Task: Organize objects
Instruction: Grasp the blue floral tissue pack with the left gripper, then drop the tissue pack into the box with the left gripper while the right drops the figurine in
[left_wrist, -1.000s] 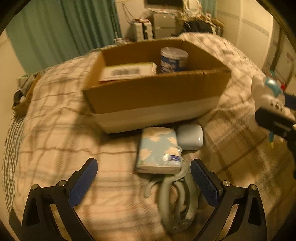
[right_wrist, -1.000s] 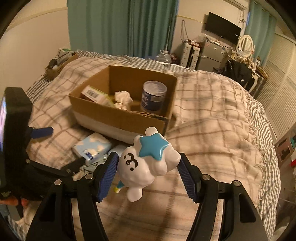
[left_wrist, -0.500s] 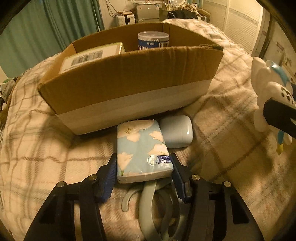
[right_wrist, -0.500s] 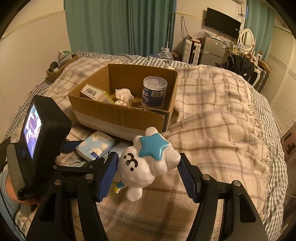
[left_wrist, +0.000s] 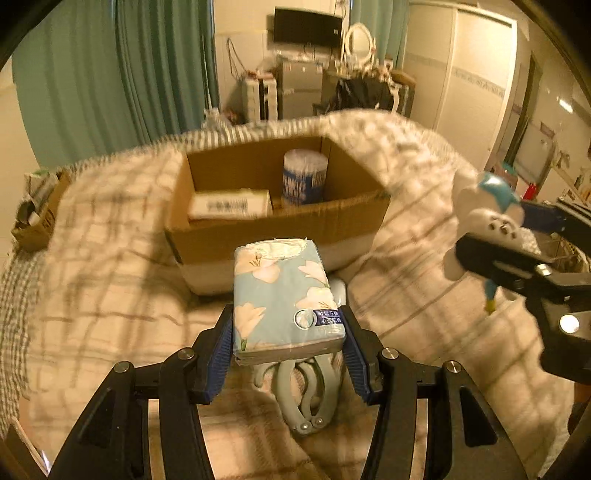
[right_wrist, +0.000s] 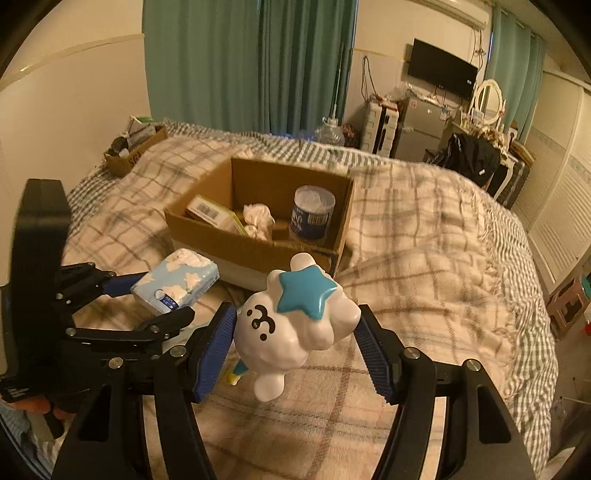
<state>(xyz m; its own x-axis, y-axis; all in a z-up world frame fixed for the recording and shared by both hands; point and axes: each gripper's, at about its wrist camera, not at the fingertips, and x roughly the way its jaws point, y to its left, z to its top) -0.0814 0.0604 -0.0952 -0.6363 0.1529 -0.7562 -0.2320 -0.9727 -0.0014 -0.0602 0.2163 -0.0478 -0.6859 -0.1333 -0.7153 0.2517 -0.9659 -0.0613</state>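
My left gripper (left_wrist: 288, 347) is shut on a blue flowered tissue pack (left_wrist: 284, 295) and holds it above the bed, in front of the open cardboard box (left_wrist: 280, 236). The pack also shows in the right wrist view (right_wrist: 177, 280). My right gripper (right_wrist: 295, 350) is shut on a white toy figure with a blue star (right_wrist: 295, 317), held above the blanket to the right of the box (right_wrist: 258, 251). In the left wrist view the toy (left_wrist: 484, 218) shows at the right edge. The box holds a blue can (right_wrist: 312, 216), a labelled carton (right_wrist: 210, 214) and a crumpled white thing (right_wrist: 258, 219).
A grey-green hand grip tool (left_wrist: 306, 391) and a pale blue case (left_wrist: 338, 290) lie on the plaid blanket (right_wrist: 424, 258) under the left gripper. A small box of items (right_wrist: 133, 147) sits at the bed's far left corner. Furniture and curtains stand behind the bed.
My left gripper closed on the tissue pack and lifted it off the blanket. My right gripper kept hold of the toy and rose slightly.
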